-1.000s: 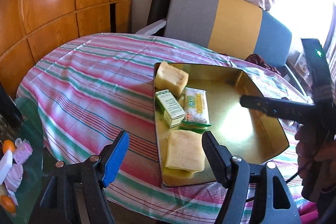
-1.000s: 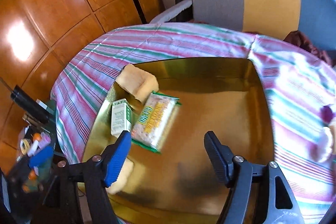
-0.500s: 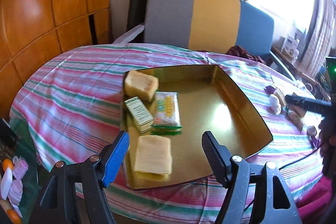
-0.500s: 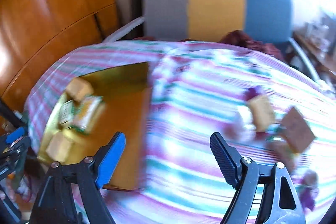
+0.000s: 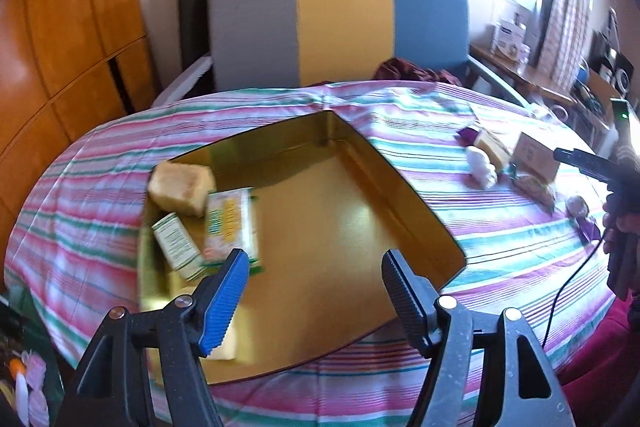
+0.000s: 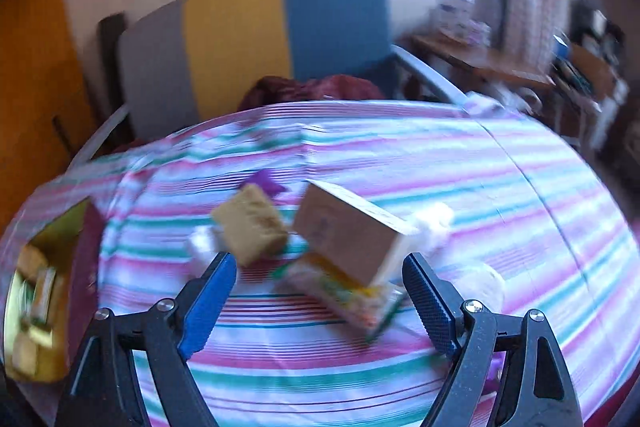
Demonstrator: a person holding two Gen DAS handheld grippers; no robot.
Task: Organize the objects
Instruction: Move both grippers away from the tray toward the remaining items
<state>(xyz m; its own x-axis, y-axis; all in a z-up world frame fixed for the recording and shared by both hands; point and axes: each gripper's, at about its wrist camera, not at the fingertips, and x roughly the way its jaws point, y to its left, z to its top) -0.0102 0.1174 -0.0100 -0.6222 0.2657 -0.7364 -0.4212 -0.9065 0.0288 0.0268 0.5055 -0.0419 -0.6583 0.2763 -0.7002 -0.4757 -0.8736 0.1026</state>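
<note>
A gold tray (image 5: 352, 227) lies on the striped tablecloth and holds a tan sponge block (image 5: 182, 187), a small green-white box (image 5: 176, 247) and a snack packet (image 5: 230, 223). My left gripper (image 5: 314, 291) hangs open and empty over the tray's near side. My right gripper (image 6: 320, 295) is open and empty just in front of a loose pile: a tan sponge (image 6: 250, 223), a brown cardboard box (image 6: 348, 227) resting on a snack packet (image 6: 348, 291), and white pieces (image 6: 436, 223). The pile also shows in the left wrist view (image 5: 532, 155).
A grey, yellow and blue chair (image 5: 340, 31) stands behind the table with a dark red cloth (image 5: 412, 73) on its seat. Wood panelling (image 5: 60, 39) is on the left. A cluttered side table (image 5: 560, 83) stands at the right by the window.
My right gripper has swung right, away from the tray, and now faces the loose pile. My left gripper has turned a little right and moved in over the tray.
</note>
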